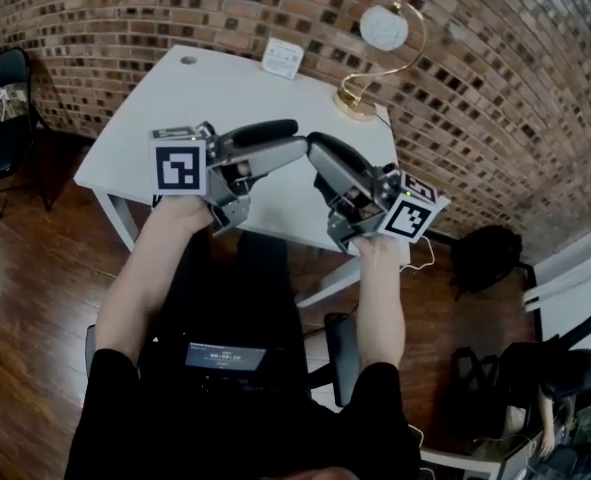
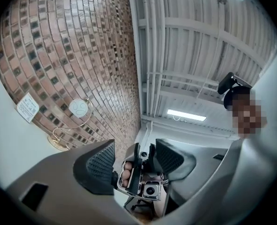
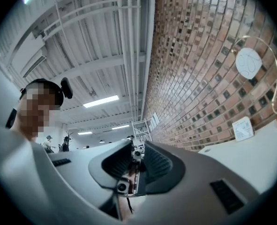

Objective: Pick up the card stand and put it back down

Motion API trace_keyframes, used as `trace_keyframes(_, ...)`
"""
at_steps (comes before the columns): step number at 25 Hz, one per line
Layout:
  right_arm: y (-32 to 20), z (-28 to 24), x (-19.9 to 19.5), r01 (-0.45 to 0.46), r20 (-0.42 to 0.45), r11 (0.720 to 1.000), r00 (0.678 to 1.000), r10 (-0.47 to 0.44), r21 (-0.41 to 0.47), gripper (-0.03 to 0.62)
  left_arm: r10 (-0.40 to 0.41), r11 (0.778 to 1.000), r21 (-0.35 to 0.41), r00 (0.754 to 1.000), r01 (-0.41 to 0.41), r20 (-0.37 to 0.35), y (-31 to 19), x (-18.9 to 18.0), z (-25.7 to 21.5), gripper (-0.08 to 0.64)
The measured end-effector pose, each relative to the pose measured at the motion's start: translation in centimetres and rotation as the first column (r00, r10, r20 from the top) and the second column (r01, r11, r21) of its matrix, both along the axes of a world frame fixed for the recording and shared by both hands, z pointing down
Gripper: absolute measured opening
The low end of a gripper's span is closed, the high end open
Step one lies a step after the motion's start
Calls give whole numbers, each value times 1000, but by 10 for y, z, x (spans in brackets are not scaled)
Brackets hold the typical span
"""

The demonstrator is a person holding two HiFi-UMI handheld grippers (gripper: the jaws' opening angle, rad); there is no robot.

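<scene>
While the stand [image 1: 282, 57] sits well beyond both jaws, we hold the left gripper [image 1: 300, 136] with jaws wide apart, the right gripper [image 1: 317, 153] with jaws narrowly apart, both empty.

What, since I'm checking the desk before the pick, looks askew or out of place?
Nothing on the table stands out: the card stand and gold lamp stand upright by the wall. The left gripper and right gripper face each other, empty.
</scene>
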State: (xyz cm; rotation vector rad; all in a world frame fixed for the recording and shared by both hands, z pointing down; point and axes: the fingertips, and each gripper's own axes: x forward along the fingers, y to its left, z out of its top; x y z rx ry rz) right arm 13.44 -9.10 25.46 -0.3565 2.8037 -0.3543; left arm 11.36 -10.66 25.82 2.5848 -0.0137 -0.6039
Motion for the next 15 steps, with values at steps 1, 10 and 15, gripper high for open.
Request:
trace_keyframes(1, 4, 0, 1, 0, 9, 1000, 1000, 0, 11, 100, 0, 1000, 3, 1000, 0, 2, 2, -1, 1, 259)
trace_keyframes(10, 50, -4, 5, 35, 89, 994, 995, -44, 100, 100, 8, 999, 41, 1000, -8, -6, 27, -6, -5, 259)
trace_keyframes(15, 84, -4, 15, 8, 123, 982, 992, -32, 189, 100, 5, 997, 75, 1000, -5, -10, 48, -4, -4, 259)
